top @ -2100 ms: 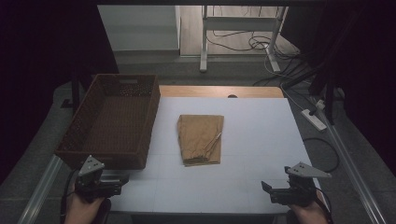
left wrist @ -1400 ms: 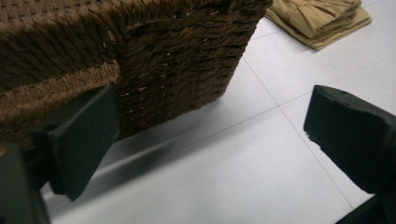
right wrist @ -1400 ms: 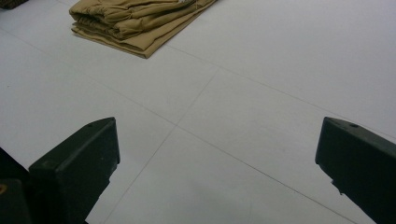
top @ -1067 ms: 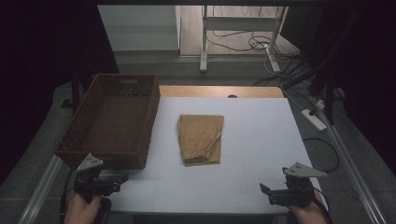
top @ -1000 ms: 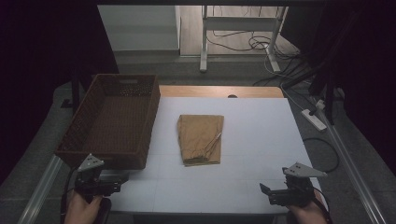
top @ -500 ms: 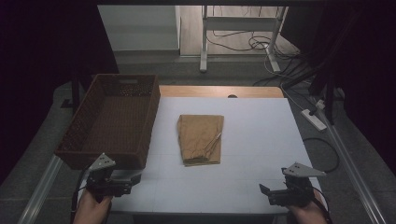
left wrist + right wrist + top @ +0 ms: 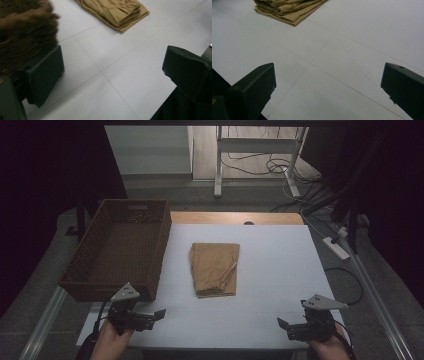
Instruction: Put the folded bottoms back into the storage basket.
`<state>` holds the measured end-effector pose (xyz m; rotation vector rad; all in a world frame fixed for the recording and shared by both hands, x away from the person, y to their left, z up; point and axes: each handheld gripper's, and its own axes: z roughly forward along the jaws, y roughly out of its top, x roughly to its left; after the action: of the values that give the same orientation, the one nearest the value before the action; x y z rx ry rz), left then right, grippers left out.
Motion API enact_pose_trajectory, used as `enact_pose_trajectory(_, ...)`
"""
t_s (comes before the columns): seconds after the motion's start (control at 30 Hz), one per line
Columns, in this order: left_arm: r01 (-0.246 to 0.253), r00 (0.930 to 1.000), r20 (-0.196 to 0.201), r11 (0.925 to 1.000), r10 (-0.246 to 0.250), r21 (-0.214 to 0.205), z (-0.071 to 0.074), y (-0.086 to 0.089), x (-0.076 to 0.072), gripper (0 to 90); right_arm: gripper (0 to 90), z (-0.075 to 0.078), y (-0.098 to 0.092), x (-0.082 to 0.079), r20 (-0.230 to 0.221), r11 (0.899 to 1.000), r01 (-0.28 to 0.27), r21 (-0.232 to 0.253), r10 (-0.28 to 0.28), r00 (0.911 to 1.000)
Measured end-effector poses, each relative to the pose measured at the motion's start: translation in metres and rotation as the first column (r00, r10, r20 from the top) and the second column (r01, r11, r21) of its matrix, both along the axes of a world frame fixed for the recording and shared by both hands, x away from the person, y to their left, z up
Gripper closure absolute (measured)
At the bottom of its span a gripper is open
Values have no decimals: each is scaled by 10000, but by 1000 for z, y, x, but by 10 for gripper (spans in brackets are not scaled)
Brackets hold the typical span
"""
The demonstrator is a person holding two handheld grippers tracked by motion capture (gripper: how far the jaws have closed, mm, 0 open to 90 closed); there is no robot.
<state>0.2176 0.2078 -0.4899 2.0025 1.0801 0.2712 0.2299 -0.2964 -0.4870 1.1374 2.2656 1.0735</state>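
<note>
1. The folded cloth [image 7: 215, 268] lies flat mid-table [image 7: 280, 270], likely set out for packing; the basket [image 7: 120, 250] sits open at its 9 o'clock.
2. My left gripper [image 7: 145, 316] is at 7 o'clock, my right gripper [image 7: 290, 327] at 5; both gape wide, holding and touching nothing.

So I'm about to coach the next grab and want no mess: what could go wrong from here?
1. The left tool sits right beside the brown woven basket; swinging it forward could clip the basket's near corner.
2. The folded tan cloth is stacked in layers on the white table; a pinch at its near edge might lift only the top layers and unfold it.
3. Both tools, the right tool too, stand open near the table's front edge, so the reach is long.
</note>
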Motion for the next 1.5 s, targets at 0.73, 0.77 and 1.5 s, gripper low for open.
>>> enact_pose_trajectory(0.73, 1367, 9898, 364, 9899, -1380, 377, 1, -52, 29, 45, 7, 0, 1, 0, -19, 10000, -48, -71, 48, 10000)
enact_pose_trajectory(0.77, 1481, 9883, 311, 9882, -1494, 392, 0, -58, 35, 45, 7, 0, 1, 0, 0, 10000, -52, -63, 52, 10000)
enact_pose_trajectory(1.5, 1568, 9875, -245, 9860, -1556, 559, -10, -92, 117, 5, 7, 0, 0, -1, 69, 9999, -113, -30, 114, 9999)
